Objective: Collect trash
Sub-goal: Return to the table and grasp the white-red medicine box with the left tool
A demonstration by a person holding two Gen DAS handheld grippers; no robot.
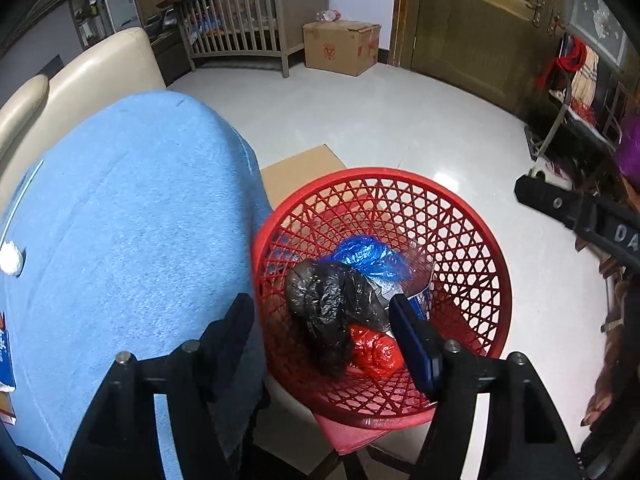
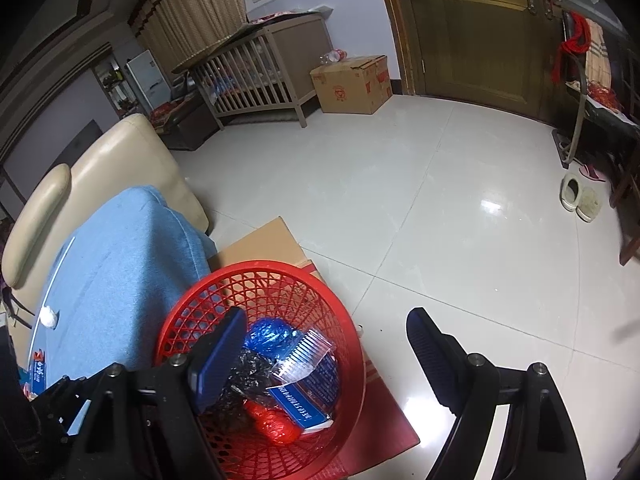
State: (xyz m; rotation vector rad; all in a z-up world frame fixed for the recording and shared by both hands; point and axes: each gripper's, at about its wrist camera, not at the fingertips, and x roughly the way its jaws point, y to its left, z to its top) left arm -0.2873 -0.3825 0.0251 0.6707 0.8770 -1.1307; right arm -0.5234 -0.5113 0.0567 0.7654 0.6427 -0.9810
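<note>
Red lattice basket [image 1: 472,216], lower centre of frame, upright, holds crumpled black bag [image 1: 324,300], blue bag [image 1: 368,256], red bag [image 1: 376,354].

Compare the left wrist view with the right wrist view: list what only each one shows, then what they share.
Only the left wrist view: the right gripper's finger reaching in from the right edge, and the left gripper, open above the bin with nothing between its fingers.

Only the right wrist view: the slippers on the floor and the right gripper, open and empty.

Both: the red bin with the black bag, blue bag and red bag inside, the blue towel, the white wad, the crib and the box.
</note>
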